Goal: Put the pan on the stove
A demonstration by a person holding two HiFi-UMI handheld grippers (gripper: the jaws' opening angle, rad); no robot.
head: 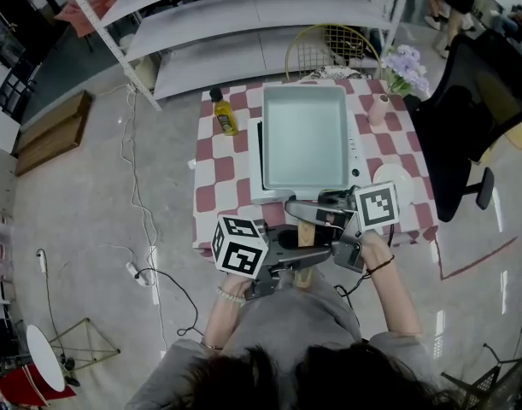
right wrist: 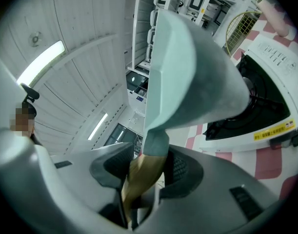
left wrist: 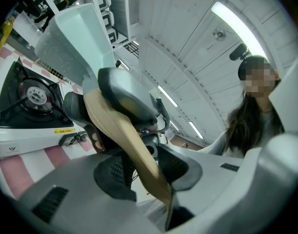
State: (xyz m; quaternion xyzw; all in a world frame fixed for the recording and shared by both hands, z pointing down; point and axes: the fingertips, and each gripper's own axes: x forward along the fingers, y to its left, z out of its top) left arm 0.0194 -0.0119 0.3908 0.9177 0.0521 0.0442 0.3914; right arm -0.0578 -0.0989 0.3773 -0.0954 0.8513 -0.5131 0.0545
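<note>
- Pan is lying directly over the white stove on the checked worktop; seen from the head view, its pale green square body is covering the burner area.
- Left gripper is clamping the pan's wooden handle near its free end, with both jaws set at a moderate width and the wood between them.
- Right gripper is holding the same handle closer to the pan body, its jaws pressing on either side of the wood.
- In the right gripper view, the pan is appearing tilted above the black grate; whether its base is touching the grate cannot be told.
- In the left gripper view, the burner is showing below and beside the pan.
- Judgement: transport to the stove is looking largely complete. Remaining work is settling the pan flat on the grate, then opening both grippers and clearing the handle.
</note>
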